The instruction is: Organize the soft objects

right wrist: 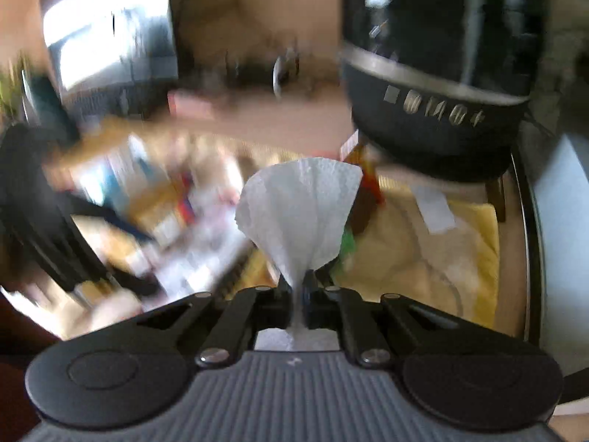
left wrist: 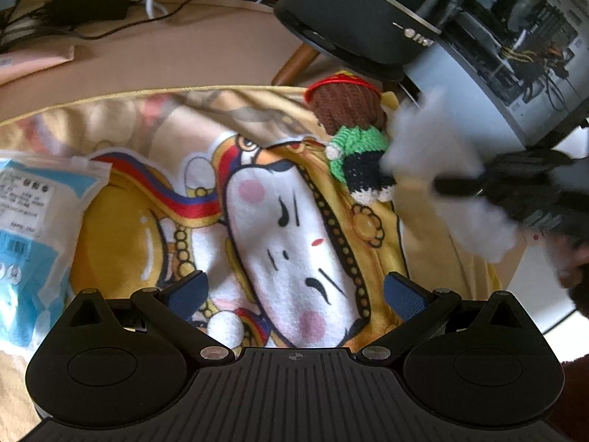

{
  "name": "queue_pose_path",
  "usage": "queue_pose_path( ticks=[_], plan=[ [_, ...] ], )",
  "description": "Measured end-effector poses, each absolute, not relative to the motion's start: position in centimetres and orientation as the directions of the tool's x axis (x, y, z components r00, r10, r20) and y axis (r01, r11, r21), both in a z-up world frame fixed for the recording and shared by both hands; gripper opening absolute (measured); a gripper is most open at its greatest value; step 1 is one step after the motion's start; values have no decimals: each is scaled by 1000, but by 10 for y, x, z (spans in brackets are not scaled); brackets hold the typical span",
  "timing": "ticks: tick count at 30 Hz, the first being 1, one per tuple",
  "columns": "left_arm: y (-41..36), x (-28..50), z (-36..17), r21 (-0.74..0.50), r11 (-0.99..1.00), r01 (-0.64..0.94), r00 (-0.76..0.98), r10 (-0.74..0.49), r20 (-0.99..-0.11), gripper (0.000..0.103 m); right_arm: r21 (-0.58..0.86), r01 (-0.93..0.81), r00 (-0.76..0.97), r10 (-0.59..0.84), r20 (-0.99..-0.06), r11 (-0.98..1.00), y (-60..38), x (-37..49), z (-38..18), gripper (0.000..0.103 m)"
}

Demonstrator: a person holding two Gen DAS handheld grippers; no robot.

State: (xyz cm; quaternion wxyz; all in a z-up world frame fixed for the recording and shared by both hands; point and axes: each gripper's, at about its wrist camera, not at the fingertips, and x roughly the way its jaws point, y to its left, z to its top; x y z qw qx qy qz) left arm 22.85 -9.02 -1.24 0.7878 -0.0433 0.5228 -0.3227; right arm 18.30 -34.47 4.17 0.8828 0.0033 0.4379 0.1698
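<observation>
The right gripper (right wrist: 302, 294) has its fingers pressed together on the pinched end of a white tissue (right wrist: 302, 202), which fans out ahead of them and hangs clear of the surface. The right wrist view is smeared, so the gripper is probably swinging with the tissue in transit; where it is headed cannot be told. In the left wrist view the same tissue (left wrist: 434, 154) shows as a white blur at the right, with the right gripper (left wrist: 515, 188) a dark shape on it, just beside the knitted doll (left wrist: 353, 136).

The left gripper (left wrist: 294, 294) hovers low over the printed cloth (left wrist: 287, 228) with its blue-padded fingers (left wrist: 405, 296) wide apart and nothing between them.

As for progress, I judge the sorting to be at an early or middle stage. One soft item, the tissue, is picked up but not yet put down. The doll lies at the far right of the cloth, near the foot of a black appliance (left wrist: 353, 22), and looks untouched. The cloth itself is spread out flat and rumpled, not folded. A blue packet (left wrist: 33, 228) rests on the cloth's left edge. No bin or pile for the soft things is visible, so nothing can be called finished. Left to do: place the tissue, then deal with the doll, the packet and perhaps the cloth.
</observation>
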Motion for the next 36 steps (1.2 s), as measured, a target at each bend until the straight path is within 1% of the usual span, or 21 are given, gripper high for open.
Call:
queue_pose_path(
  ticks=[2, 6, 8, 12, 13, 15, 18, 21, 25, 27, 30, 33, 36],
  plan=[
    [-87, 229, -14, -423, 790, 444, 248, -562, -789, 103, 230, -259, 604, 343, -720, 938, -351, 195, 55, 7],
    [-91, 229, -13, -415, 796, 440, 254, -554, -793, 103, 154, -209, 704, 258, -662, 966, -331, 244, 48, 7],
    [-96, 227, -10, -396, 796, 457, 255, -544, -800, 103, 112, -228, 699, 243, -672, 967, -313, 259, 36, 7],
    [-99, 224, -9, -378, 795, 474, 255, -535, -805, 103, 56, -250, 658, 211, -723, 967, -296, 254, 15, 7],
    [-99, 224, -10, -380, 797, 470, 250, -533, -808, 103, 64, -240, 654, 210, -727, 969, -298, 250, 12, 7],
    [-99, 224, -12, -381, 798, 467, 246, -531, -811, 103, 106, -197, 651, 211, -730, 975, -311, 237, 10, 7],
    [-100, 224, -12, -382, 795, 471, 245, -534, -809, 103, 125, -123, 664, 175, -727, 984, -330, 218, 15, 7],
    [-108, 224, -13, -378, 782, 496, 229, -538, -811, 103, 123, -38, 660, 118, -742, 992, -350, 207, 11, 11],
    [-121, 224, -11, -378, 753, 538, 209, -554, -806, 103, 135, 65, 605, 69, -793, 989, -377, 200, -6, 11],
    [-130, 226, -4, -396, 723, 566, 205, -588, -782, 103, 138, 84, 592, 61, -803, 987, -385, 194, -12, 11],
    [-156, 238, 10, -403, 662, 633, 203, -643, -738, 103, 145, 104, 600, 54, -798, 984, -396, 182, -9, 11],
    [-180, 260, 8, -429, 678, 597, 221, -653, -724, 103, 174, 115, 640, 61, -766, 978, -401, 175, 5, 11],
    [-187, 277, -4, -536, 690, 486, 209, -687, -696, 103, 227, 63, 705, 118, -699, 972, -401, 175, 26, 11]
  ],
)
